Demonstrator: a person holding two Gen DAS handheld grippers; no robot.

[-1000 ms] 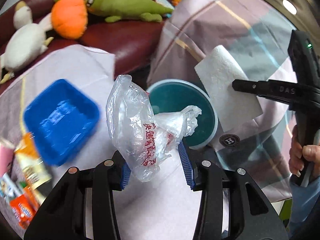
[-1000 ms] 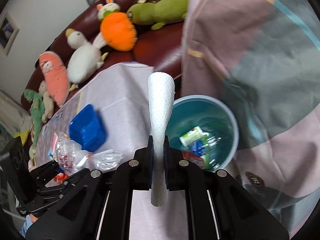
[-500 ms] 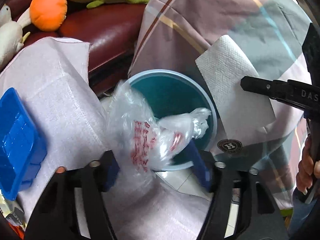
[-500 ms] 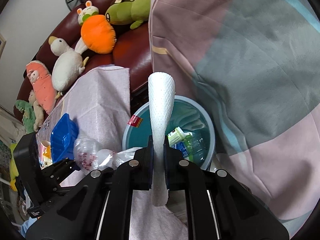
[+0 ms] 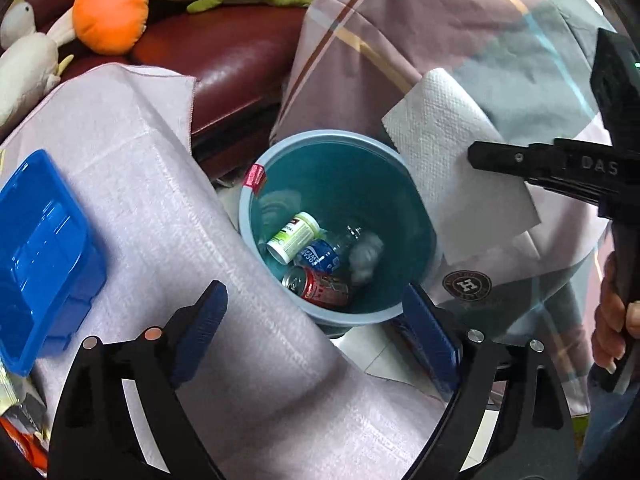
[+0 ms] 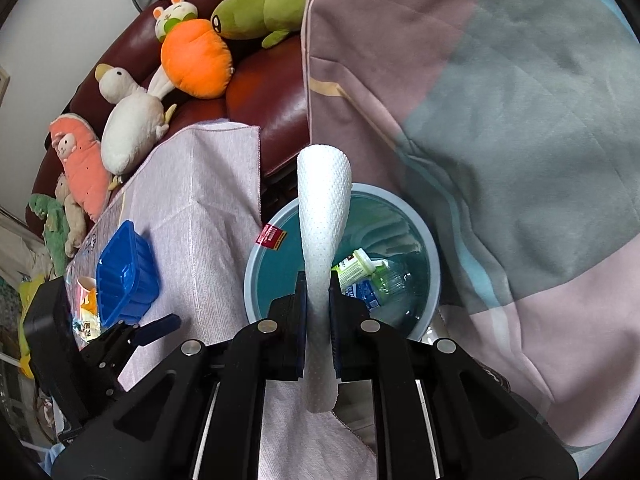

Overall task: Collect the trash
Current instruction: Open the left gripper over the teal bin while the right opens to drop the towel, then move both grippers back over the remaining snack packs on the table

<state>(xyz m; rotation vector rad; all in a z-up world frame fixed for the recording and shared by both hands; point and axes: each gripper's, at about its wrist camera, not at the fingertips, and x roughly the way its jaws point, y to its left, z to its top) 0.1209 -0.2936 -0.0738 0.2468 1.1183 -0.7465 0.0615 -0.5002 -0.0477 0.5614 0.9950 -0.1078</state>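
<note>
A round teal bin (image 5: 248, 216) (image 6: 256, 268) stands on the floor beside the cloth-covered table. Inside it lie a green-and-white bottle (image 5: 294, 236), a blue-labelled bottle (image 5: 320, 254), a red can (image 5: 316, 284) and a crumpled clear plastic bag (image 5: 366, 258). My left gripper (image 5: 316, 332) hovers over the bin's near rim, its jaws opening wide with nothing between them. My right gripper (image 6: 318, 308) (image 5: 540, 168) is above the bin. Its jaws are starting to open, but the pads still pinch a white paper towel (image 6: 320, 240) (image 5: 452, 168).
A blue plastic tray (image 5: 40, 248) (image 6: 124, 276) sits on the pale tablecloth (image 5: 160, 184), with snack wrappers (image 5: 16, 400) at its left edge. Plush toys (image 6: 192, 60) lie on a maroon sofa (image 5: 240, 60). A pink-grey blanket (image 6: 500, 140) hangs right of the bin.
The left gripper opened and let go of the plastic bag, which dropped into the bin. Both grippers came lower and closer over the bin. The right one kept the towel.
</note>
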